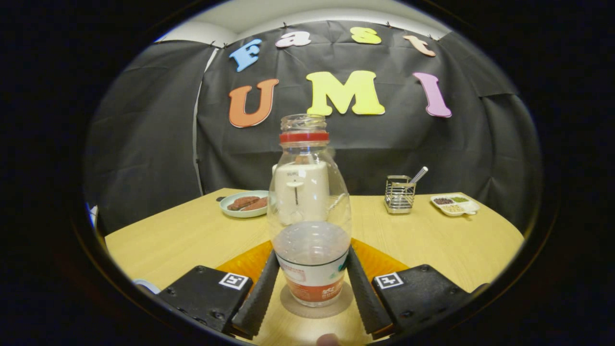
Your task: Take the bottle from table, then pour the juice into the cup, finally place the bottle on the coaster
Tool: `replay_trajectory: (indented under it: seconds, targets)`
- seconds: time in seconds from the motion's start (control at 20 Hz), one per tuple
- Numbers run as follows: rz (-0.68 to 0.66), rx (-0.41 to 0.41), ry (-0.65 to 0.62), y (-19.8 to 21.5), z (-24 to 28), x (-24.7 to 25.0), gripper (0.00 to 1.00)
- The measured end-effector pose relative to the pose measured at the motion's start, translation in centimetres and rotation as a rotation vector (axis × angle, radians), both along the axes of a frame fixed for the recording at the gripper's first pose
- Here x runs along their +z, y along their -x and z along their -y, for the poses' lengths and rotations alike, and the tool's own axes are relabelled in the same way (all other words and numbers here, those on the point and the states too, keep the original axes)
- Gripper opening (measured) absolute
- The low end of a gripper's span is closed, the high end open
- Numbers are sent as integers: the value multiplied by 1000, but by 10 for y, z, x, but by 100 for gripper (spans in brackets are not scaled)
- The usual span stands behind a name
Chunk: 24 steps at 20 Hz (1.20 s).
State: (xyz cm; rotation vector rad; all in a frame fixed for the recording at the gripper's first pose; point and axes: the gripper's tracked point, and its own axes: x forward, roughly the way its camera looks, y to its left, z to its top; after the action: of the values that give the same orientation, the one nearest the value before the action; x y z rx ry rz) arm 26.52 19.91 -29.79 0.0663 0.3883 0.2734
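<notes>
One bottle (310, 211), one coaster (317, 307), one plate (241, 205), one wire holder (399, 194), one sectioned dish (454, 204).

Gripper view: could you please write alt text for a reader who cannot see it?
A clear bottle with a red neck ring and no cap stands on a round coaster between the gripper's two fingers, which touch its sides. Behind it on the wooden table are a white cup, a plate, a wire holder and a small divided dish.

The tongs (311, 283) grip the upright bottle (310, 211), which stands on the round coaster (314, 310).
</notes>
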Motion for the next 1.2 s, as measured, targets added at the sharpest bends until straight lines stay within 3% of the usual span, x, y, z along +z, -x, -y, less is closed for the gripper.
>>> replay_trajectory:
  seconds: [0.1,0.4,0.95,1.2]
  targets:
    - [-6,-4,2,1,2,-2,83]
    - [-11,-13,3,2,2,1,100]
    - [4,-53,-50,28,9,41,100]
    - [84,-93,-87,51,29,105,100]
